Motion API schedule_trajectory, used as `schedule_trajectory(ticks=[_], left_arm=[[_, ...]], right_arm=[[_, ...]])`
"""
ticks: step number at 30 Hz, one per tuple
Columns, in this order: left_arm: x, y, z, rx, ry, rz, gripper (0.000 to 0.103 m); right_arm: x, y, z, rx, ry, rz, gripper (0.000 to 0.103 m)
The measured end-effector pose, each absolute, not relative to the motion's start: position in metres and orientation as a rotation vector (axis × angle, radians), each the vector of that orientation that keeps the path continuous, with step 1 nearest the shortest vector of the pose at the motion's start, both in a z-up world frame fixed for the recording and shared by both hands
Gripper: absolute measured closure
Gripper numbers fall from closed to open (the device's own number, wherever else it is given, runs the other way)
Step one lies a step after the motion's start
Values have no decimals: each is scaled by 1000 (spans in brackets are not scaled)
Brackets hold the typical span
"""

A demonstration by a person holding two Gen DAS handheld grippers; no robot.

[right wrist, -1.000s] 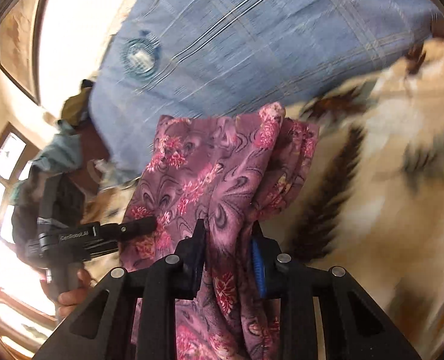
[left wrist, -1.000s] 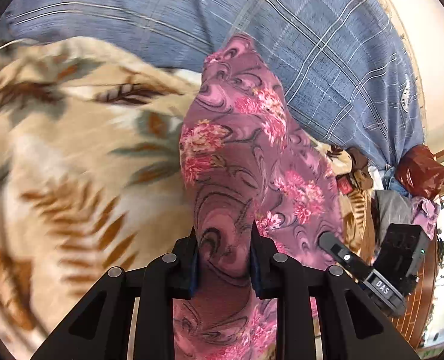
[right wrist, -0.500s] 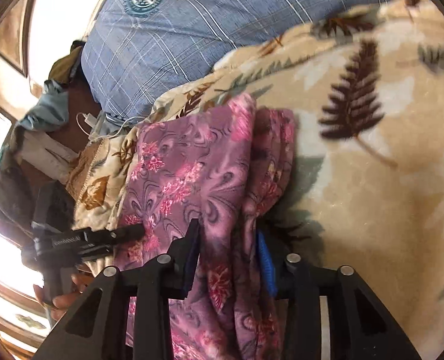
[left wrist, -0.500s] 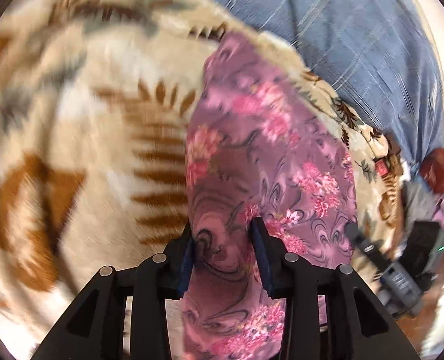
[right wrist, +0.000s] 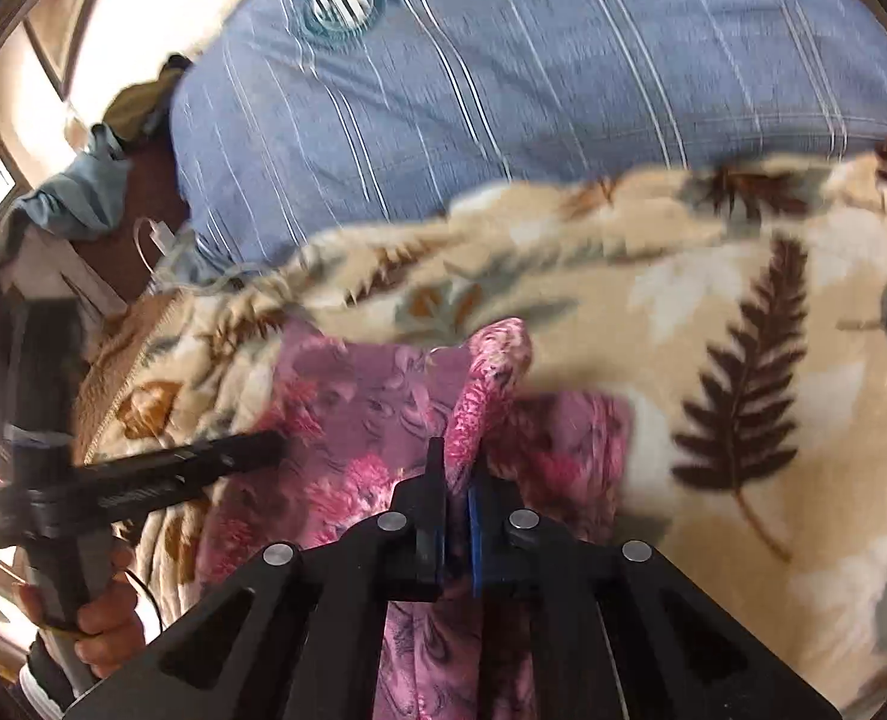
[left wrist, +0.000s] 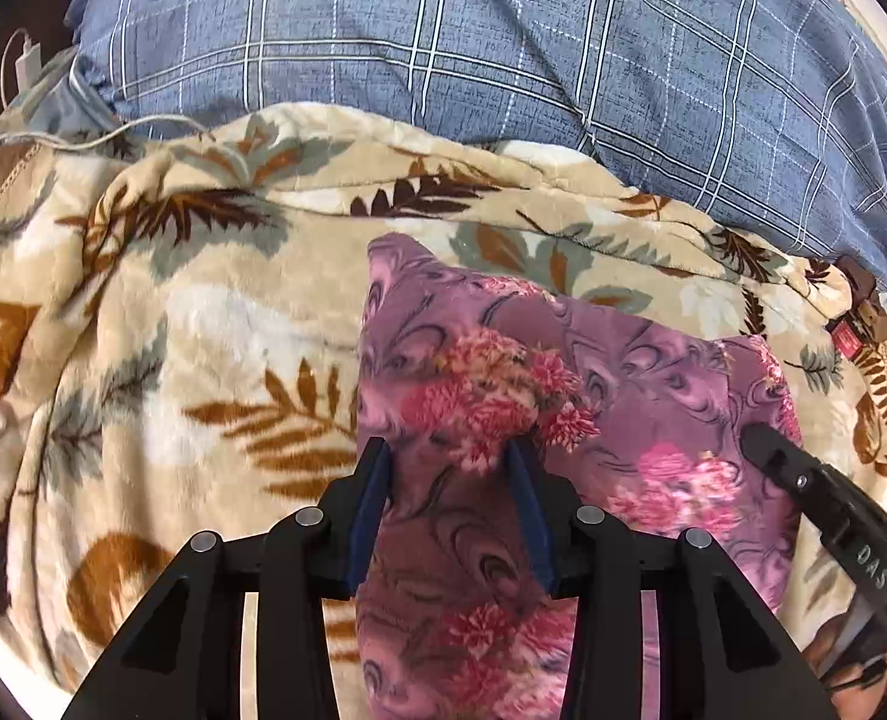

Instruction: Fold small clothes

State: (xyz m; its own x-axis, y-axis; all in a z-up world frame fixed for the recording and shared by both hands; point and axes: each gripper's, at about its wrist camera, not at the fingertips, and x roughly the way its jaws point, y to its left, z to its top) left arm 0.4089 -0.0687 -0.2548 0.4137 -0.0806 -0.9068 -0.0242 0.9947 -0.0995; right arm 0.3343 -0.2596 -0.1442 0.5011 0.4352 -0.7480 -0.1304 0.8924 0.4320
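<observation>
Floral cloth (left wrist: 671, 384) lies between spread left tool (left wrist: 449, 456); right tool (right wrist: 455, 474) pinches its fold.

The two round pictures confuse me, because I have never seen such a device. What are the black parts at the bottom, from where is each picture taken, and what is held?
No robot: a person holds two hand grippers, each with a camera looking along its fingers. The left gripper stands open around the purple flowered cloth. The right gripper is shut, pinching a fold of it. The cloth lies on a leaf-patterned blanket, before a blue checked pillow.
</observation>
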Motion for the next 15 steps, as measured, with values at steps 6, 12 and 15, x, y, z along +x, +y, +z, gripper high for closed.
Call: schedule_trajectory(ticks=[6,12,15], left_arm=[[406,-79,-263,-61,1139,-28,63],[404,-80,-262,-57,1136,-16,63],[394,-78,-254,-55,1134,-10,65]], right_arm=[[338,-276,-178,402,1063,297,97],[313,-281,-154,435,1028,320,89],[295,-285,-152,484,1048,345,75]])
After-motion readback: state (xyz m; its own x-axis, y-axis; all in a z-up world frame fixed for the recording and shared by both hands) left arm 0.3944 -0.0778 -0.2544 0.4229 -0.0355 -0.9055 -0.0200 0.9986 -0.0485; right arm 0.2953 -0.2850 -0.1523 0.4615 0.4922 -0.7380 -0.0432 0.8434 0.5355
